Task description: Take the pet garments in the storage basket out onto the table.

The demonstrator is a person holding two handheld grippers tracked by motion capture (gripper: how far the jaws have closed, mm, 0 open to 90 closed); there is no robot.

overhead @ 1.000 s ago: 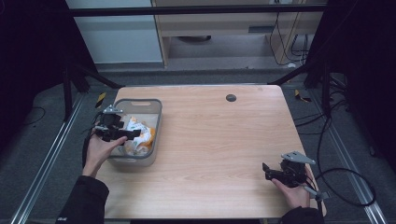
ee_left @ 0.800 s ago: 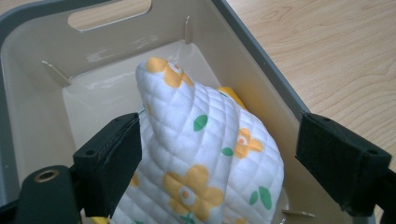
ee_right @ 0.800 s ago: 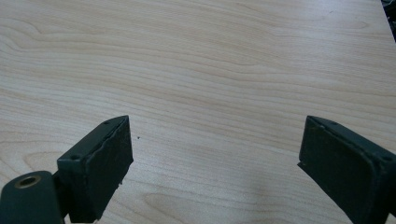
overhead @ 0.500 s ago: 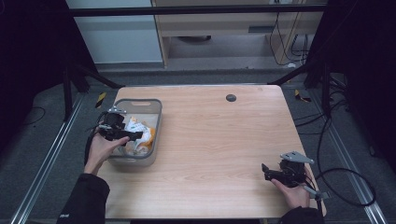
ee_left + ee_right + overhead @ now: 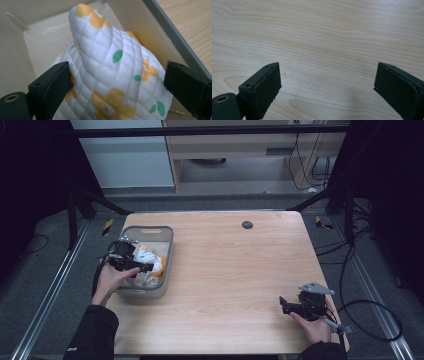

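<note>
A quilted white cloth printed with orange flowers and green leaves lies bunched in a grey plastic bin at the table's left side. My left gripper reaches into the bin, open, its jaws standing on either side of the cloth with the fabric mound rising between them. In the left gripper view the gripper straddles the cloth. My right gripper rests open near the table's front right corner, over bare wood, nothing between its jaws.
The wooden table has a dark round cable hole near its far edge. Black frame bars and cables surround the table on the floor. The bin's walls close in around the cloth.
My left gripper has moved slightly down and forward into the bin, closer onto the cloth. The right gripper has stayed in place.
</note>
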